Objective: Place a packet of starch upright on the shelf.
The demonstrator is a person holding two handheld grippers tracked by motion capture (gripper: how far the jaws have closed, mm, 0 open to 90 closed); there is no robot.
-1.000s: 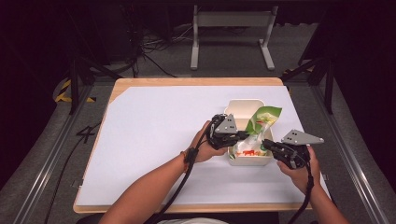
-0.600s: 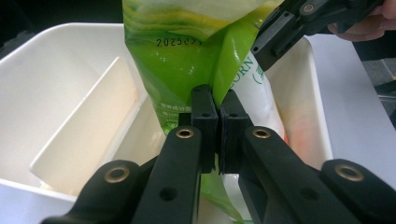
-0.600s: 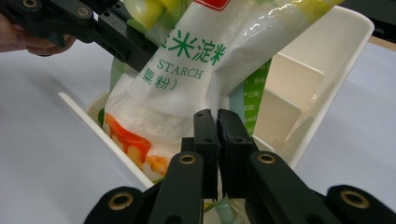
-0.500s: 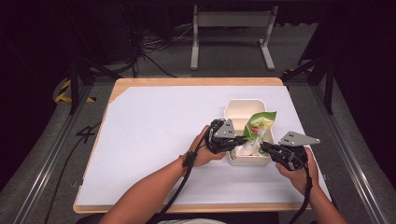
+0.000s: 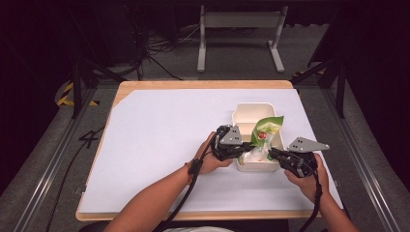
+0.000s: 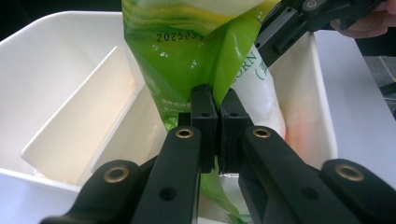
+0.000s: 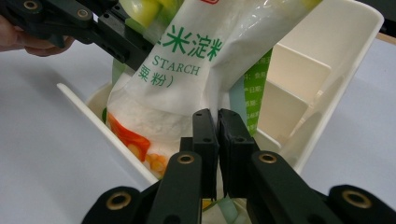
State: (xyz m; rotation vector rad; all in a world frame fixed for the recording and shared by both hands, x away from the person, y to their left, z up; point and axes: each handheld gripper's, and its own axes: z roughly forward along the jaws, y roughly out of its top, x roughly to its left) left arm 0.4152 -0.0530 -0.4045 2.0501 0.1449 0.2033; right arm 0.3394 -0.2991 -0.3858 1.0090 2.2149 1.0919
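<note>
Both claws pinched a starch bag [image 5: 263, 140] standing in a white divided box [image 5: 246, 112]: left claw [image 5: 247, 149], right claw [image 5: 271, 152]. Lowering both evenly would likely seat the bag flat.

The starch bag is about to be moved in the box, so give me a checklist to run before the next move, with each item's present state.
1. Left gripper clamped on the starch bag: ok, its jaws pinch the green edge.
2. Right gripper clamped on the bag: ok, its jaws are shut on the film.
3. Bag lined up with a compartment of the white box: ok, its lower end sits in the nearer compartment.
4. Bag fully down in the box: not ok, its top leans out above the rim.
5. Bag sealed and undamaged: cannot tell, the grippers hide part of it.
6. Box flat on the white table cover: ok.
</note>
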